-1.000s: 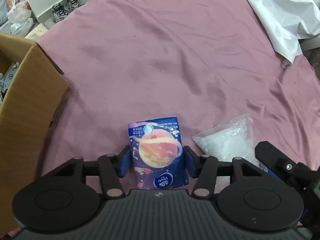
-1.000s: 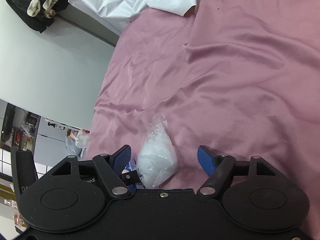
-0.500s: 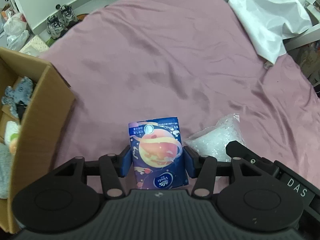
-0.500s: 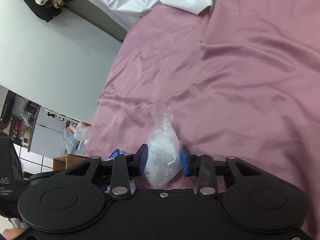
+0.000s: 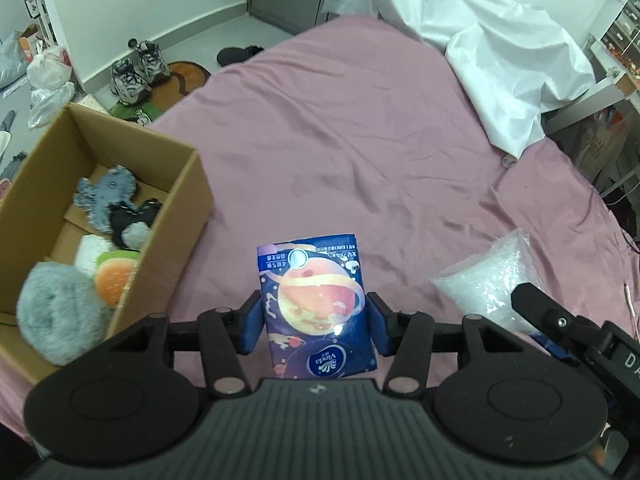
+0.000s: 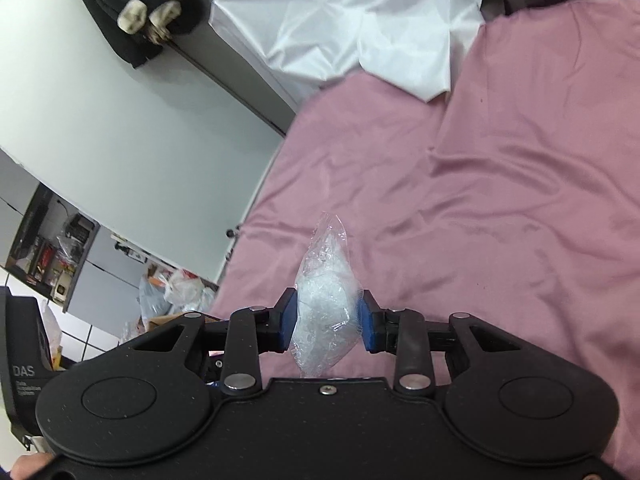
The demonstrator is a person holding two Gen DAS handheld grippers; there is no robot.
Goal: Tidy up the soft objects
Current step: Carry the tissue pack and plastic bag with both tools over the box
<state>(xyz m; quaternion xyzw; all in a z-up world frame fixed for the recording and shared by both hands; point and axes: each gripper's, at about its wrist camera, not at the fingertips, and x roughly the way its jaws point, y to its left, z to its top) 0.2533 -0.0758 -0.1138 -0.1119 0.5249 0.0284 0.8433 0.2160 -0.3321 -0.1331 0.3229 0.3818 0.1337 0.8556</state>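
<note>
Now both claws are lifted off the bed (image 5: 360, 152) toward the cardboard box (image 5: 176, 216), the left claw (image 5: 316, 322) still clamping the tissue pack (image 5: 316, 304), the right claw (image 6: 326, 326) newly pinching the clear bag (image 6: 326, 312), ready for dropping in.

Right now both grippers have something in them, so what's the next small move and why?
Probably swing the left gripper left over the cardboard box and let go. It is shut on the tissue pack, the box is open beside it with plush toys already inside. The right gripper can follow with the clear plastic bag.
</note>
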